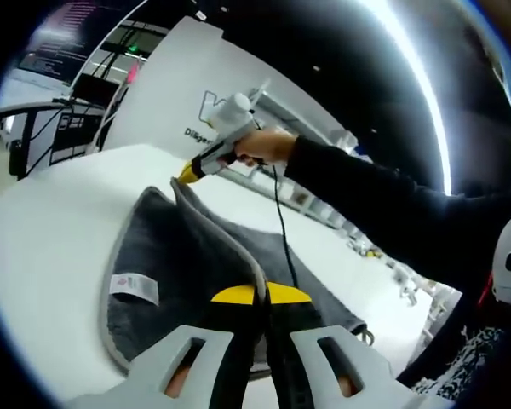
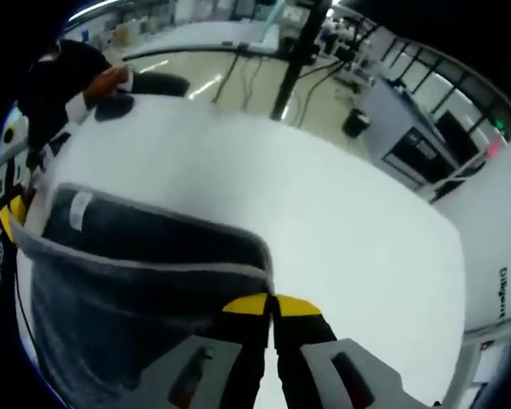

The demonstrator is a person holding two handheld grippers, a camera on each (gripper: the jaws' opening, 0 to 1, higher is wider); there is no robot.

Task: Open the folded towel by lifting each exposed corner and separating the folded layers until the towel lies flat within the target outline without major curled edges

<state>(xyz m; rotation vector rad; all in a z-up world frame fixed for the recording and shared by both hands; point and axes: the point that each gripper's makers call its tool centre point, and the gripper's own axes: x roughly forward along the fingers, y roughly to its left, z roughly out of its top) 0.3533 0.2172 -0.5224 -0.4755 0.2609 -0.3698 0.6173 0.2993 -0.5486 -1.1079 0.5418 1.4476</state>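
Dark grey towel (image 1: 187,264) with pale grey edging, white care label near one edge. Partly lifted off white table (image 1: 60,221): two corners held up, cloth hanging between them in loose folds, lower part resting on surface.

White table (image 2: 341,221), grey towel (image 1: 187,264) on it, seemingly partly lifted
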